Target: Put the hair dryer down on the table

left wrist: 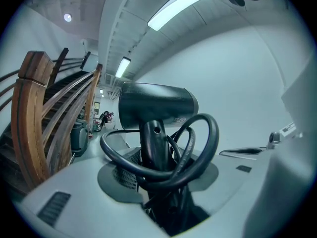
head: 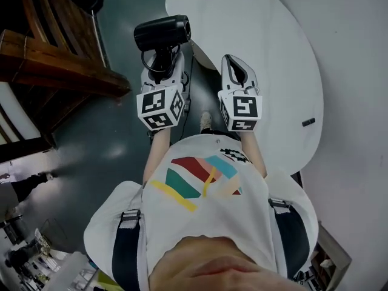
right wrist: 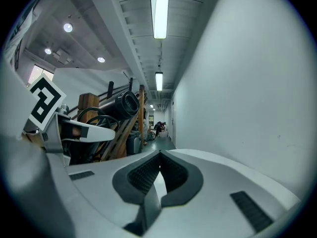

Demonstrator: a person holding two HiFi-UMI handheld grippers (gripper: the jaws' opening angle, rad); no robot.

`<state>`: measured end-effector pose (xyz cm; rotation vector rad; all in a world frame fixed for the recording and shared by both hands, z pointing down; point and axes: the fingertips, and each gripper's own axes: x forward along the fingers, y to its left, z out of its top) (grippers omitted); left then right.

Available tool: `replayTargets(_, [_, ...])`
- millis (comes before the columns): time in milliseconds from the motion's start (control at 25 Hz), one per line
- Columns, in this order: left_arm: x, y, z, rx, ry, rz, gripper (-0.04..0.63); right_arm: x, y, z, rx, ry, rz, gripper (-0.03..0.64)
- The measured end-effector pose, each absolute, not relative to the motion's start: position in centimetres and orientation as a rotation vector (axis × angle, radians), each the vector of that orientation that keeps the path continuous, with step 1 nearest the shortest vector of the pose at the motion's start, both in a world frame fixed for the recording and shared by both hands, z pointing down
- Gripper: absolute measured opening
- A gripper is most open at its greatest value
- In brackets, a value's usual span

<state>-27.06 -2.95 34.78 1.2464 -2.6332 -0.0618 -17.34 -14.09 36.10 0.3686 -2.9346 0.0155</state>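
Pinching hair dryer (head: 162, 32) handle between left gripper (head: 162, 62) fingers (left wrist: 64, 202), cord (left wrist: 203, 152) looped round, barrel up top. Right gripper (head: 236, 65) fingers (right wrist: 228, 182) pressed together, empty. White bench (head: 279, 47) just ahead.

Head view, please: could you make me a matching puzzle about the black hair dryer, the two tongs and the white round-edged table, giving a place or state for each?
Things:
1. black hair dryer
2. right tongs
3. white round-edged table
4. left tongs

Places or states:
A. shut, with nothing in them
B. clamped on the dryer's handle
C. held upright, barrel on top, cord looped round it
D. lies ahead of the person

Pairs: 1-C, 2-A, 3-D, 4-B
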Motion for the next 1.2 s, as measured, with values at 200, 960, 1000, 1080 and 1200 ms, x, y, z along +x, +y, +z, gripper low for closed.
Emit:
replayTargets(200, [-29.3, -5.3, 34.8, 1.253, -2.615, -0.091, 0.218, -19.7, -15.8, 35.5, 0.314, -2.941, 0.039, 0.011])
replayTargets(960, [-33.8, -11.2, 33.4, 1.429, -2.542, -0.130, 0.218, -23.7, -20.2, 33.1, 0.445, -2.961, 0.003, 0.011])
replayTargets(1000, [-34.1, -11.4, 33.1, 1.440, -2.540, -0.130, 0.218, -24.1, -20.3, 32.8, 0.458, -2.964, 0.000, 0.011])
replayTargets(1080, [-34.9, -11.6, 32.5, 1.459, -2.541, -0.131, 0.218, -24.6, -20.5, 32.3, 0.479, -2.969, -0.006, 0.011])
replayTargets(1200, [-35.8, -12.0, 32.0, 1.484, -2.546, -0.122, 0.218, -25.2, -20.6, 32.1, 0.500, -2.972, -0.016, 0.011])
